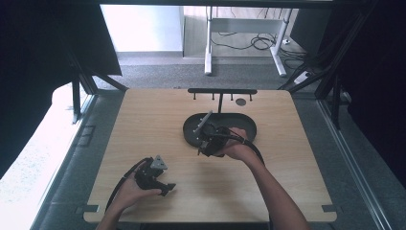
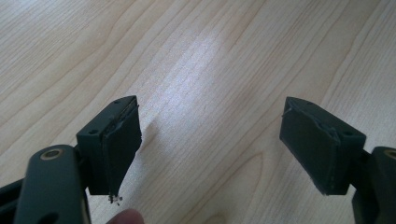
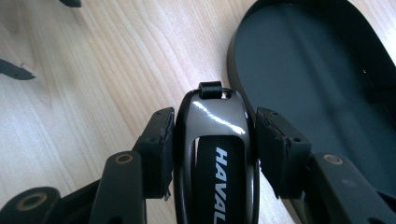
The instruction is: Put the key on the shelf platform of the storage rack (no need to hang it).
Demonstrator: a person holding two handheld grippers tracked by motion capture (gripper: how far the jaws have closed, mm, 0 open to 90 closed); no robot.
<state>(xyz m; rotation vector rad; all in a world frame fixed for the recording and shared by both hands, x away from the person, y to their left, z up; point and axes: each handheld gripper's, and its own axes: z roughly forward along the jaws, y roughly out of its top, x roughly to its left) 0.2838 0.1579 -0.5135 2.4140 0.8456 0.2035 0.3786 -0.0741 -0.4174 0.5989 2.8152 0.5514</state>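
A glossy black car key fob (image 3: 215, 135) marked HAVAL, with a small loop at its tip, sits between the pads of my right gripper (image 3: 215, 133), which is shut on its two sides. In the high view the right gripper (image 1: 205, 147) hovers at the near left rim of a black oval tray (image 1: 246, 125). The tray's bare inside (image 3: 317, 84) lies just right of the fob. My left gripper (image 1: 165, 188) rests low over the table's front left. Its jaws (image 2: 210, 140) stand wide open over bare wood with nothing between them.
The light wooden table (image 1: 158, 120) carries the tray at its back centre. Behind the tray stands a black rack with small hooks (image 1: 221, 91). Dark frame posts flank the table, and a desk's legs and cables (image 1: 258, 43) lie on the floor beyond.
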